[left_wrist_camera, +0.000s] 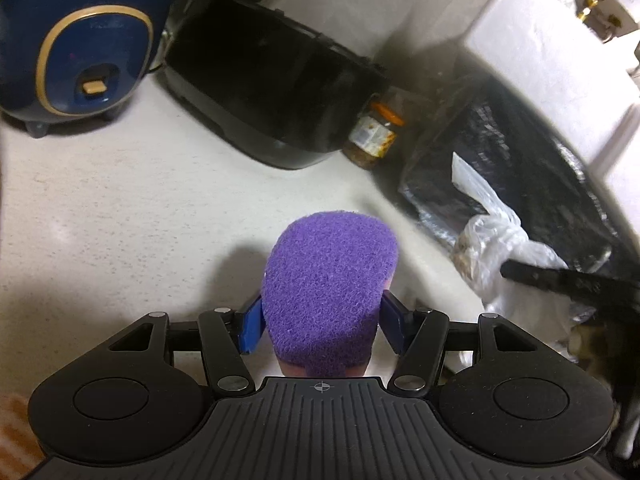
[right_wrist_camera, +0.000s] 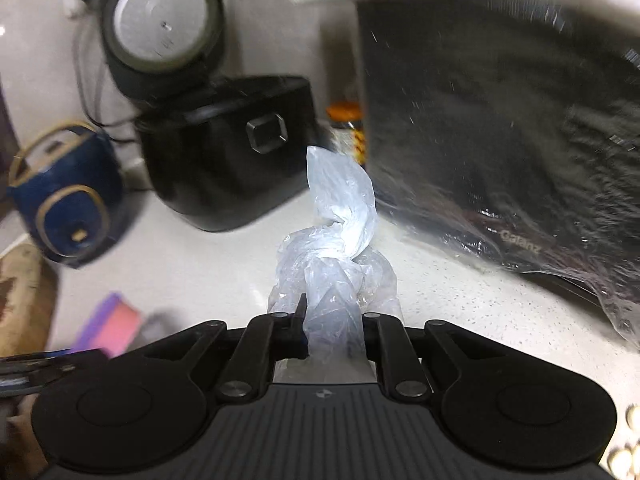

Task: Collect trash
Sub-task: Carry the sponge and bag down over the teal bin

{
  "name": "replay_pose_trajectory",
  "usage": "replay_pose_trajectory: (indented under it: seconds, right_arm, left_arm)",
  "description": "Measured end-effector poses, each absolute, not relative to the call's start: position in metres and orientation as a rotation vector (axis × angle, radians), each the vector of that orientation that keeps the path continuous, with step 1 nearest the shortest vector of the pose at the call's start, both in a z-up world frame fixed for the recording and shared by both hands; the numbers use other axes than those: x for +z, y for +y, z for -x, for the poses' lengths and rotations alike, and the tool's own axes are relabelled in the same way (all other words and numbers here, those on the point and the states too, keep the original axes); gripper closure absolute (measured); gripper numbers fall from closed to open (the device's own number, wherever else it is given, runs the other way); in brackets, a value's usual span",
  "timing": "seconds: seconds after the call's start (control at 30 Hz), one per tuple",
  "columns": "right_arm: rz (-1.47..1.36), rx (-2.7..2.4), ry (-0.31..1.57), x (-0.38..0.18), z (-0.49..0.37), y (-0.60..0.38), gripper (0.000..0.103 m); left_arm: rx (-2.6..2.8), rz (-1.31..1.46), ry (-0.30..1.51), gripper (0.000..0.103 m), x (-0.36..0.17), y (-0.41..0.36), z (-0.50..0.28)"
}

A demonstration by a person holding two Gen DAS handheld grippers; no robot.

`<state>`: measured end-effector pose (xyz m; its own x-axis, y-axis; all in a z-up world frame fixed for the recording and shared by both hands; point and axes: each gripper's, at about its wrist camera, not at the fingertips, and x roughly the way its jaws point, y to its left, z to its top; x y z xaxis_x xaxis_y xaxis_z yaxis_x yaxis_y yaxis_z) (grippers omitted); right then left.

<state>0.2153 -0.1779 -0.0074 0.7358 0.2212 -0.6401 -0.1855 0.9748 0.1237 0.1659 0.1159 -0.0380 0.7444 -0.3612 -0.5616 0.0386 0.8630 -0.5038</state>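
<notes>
The pale speckled worktop [left_wrist_camera: 100, 208] carries mostly big appliances, and none of them reads as trash: a microwave [right_wrist_camera: 500, 128] wrapped in clear film stands at the right under a white slab, a black cooker with a square latch [right_wrist_camera: 224, 152] sits in the middle, a dark pot with a pale round lid [right_wrist_camera: 160, 20] stands behind it, and a navy rice cooker with gold trim [left_wrist_camera: 80, 44] is at the left. Squeezed between the black cooker and the microwave is an orange-lidded jar [left_wrist_camera: 374, 134] with brownish contents; whether it counts as trash cannot be told. The trash itself is a clear plastic bag [right_wrist_camera: 340, 248], knotted and twisted, with what looks like food scraps inside, lying at the worktop's near edge just in front of the microwave. The right gripper [right_wrist_camera: 332, 332] has its fingers pinched narrow on the bag's twisted neck, so the pick-up looks secured, though the blur makes it hard to say whether the bag has left the surface. The left gripper [left_wrist_camera: 322, 322] has its fingers closed on a purple sponge [left_wrist_camera: 328, 292] with a pink underside, held over bare worktop. My reading is that the task is partly done: the bag is gripped, but it has yet to be carried to a bin, and no bin shows in either view. A few small pale bits [right_wrist_camera: 628, 444] lie at the lower right edge, too blurred to name.
</notes>
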Motion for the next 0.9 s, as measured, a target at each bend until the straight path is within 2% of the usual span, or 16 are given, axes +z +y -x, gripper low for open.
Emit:
replay_pose_trajectory:
  seconds: [0.2,0.43,0.77,0.9]
  right_arm:
    - [-0.084,0.245,0.730,0.004,-0.158,-0.185,0.090]
    - [-0.054,0.213,0.795,-0.014,-0.106,-0.212,0.090]
    - [-0.091,0.190,0.839,-0.052,-0.041,-0.282,0.090]
    - [-0.118,0.172,0.881,-0.082,-0.022,-0.313,0.090]
  left_arm:
    - [-0.293,0.498,0.696,0.038,-0.034,0.103,-0.154]
    - [-0.315,0.485,0.711,0.038,-0.034,0.068,-0.123]
    - [-0.255,0.461,0.839,0.038,-0.058,-0.001,-0.050]
    - [-0.215,0.436,0.955,0.038,-0.091,-0.023,-0.019]
